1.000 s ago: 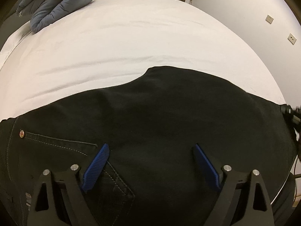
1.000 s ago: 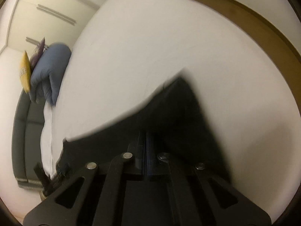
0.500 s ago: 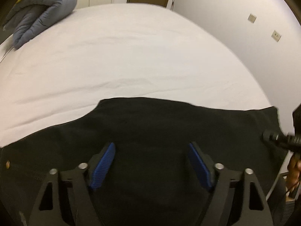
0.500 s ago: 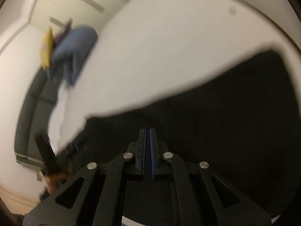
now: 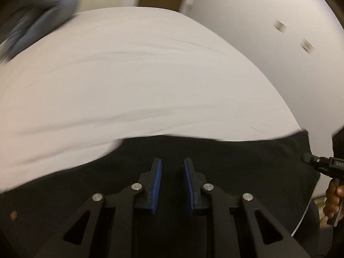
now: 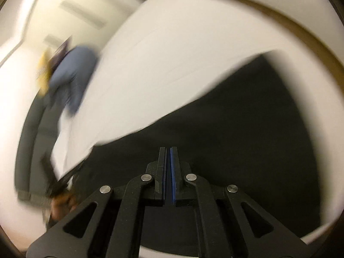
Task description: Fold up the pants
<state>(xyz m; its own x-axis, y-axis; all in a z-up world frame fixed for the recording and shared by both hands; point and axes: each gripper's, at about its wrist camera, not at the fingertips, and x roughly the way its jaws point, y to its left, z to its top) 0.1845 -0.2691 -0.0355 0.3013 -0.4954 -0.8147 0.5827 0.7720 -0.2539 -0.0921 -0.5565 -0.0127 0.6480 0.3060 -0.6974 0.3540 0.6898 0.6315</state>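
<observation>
A: Left wrist view first. What borders what?

B: The black pants (image 5: 215,172) lie across the near part of the white bed (image 5: 139,81). Their far edge runs almost straight across the middle of the view, then drops toward the near left. Beyond that edge the sheet is bare right up to a blue-grey pillow (image 5: 40,15) at the far left corner. On the right the cloth ends at the bed's side, next to the wall.

A: And the tool?

B: The left gripper (image 5: 172,169) has a narrow gap and its jaws are closing. Black fabric fills the space between the blue pads, but it is too dark to say whether they pinch it yet. At the right edge the right gripper (image 5: 322,165) shows, tip at the pants' corner, with a hand (image 5: 333,200) under it.

A: Right wrist view?

B: Blurred. The pants (image 6: 247,139) cover the near right; their edge climbs diagonally to a far corner. Open sheet (image 6: 182,53) lies beyond, pillow (image 6: 73,75) at far left. The right gripper (image 6: 168,159) is closed to a sliver over the cloth; likely gripping it, though I cannot make out fabric between the pads.
</observation>
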